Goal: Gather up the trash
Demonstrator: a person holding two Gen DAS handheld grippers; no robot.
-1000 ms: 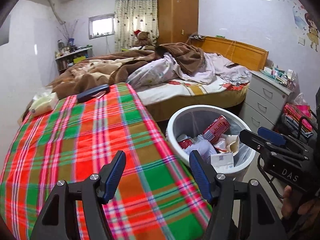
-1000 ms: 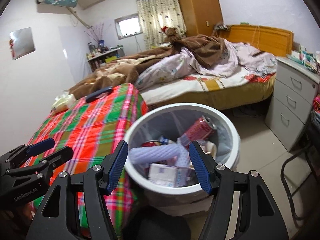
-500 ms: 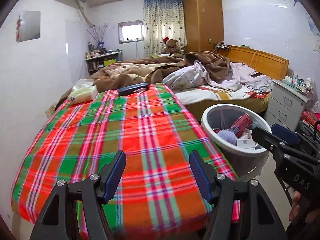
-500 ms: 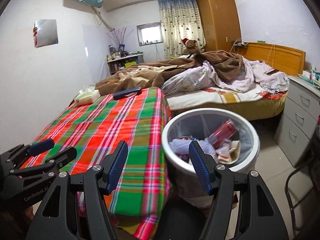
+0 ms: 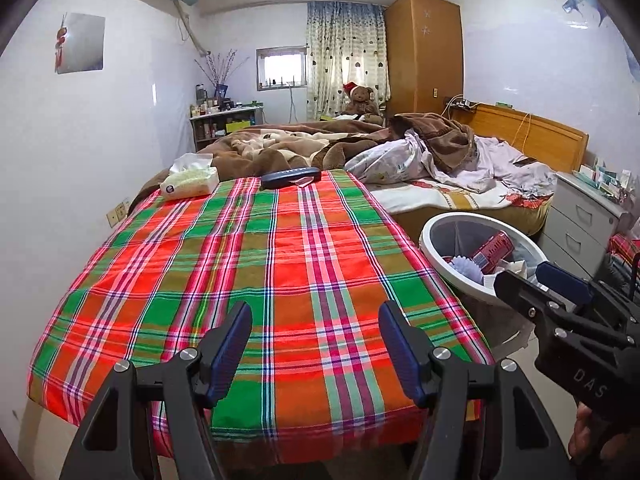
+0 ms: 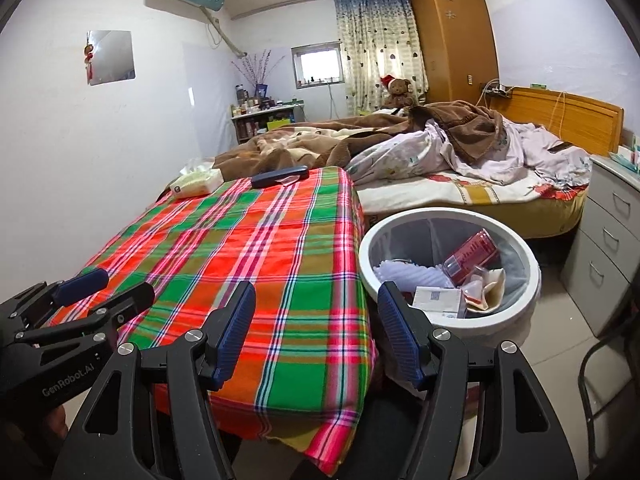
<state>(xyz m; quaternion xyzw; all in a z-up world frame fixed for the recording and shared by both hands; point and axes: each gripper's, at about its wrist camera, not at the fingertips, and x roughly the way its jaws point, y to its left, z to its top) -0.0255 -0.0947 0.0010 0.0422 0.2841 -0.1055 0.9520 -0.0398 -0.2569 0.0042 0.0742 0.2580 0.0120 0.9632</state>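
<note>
A white round trash bin (image 5: 434,236) (image 6: 370,240) stands on the floor at the right of the plaid-covered table (image 5: 260,260) (image 6: 240,248). Inside it lie a red can (image 5: 492,250) (image 6: 472,256), crumpled paper and a small white box. My left gripper (image 5: 315,320) hovers open and empty above the table's near end. My right gripper (image 6: 316,304) is open and empty too, over the table's near right corner, just left of the bin. Each gripper shows in the other's view: the right gripper (image 5: 536,280) near the bin's rim, the left gripper (image 6: 112,288) over the cloth.
At the table's far end lie a tissue pack (image 5: 190,180) (image 6: 196,184) and a dark blue case (image 5: 290,178) (image 6: 280,176). Behind them is an unmade bed (image 5: 440,160). A grey drawer unit (image 6: 612,236) and a black chair frame (image 6: 600,380) stand to the right of the bin.
Both grippers drew back from the bin. The left one swung left, over the table. The bin slid right and shrank in both views. Jaws stayed as wide.
</note>
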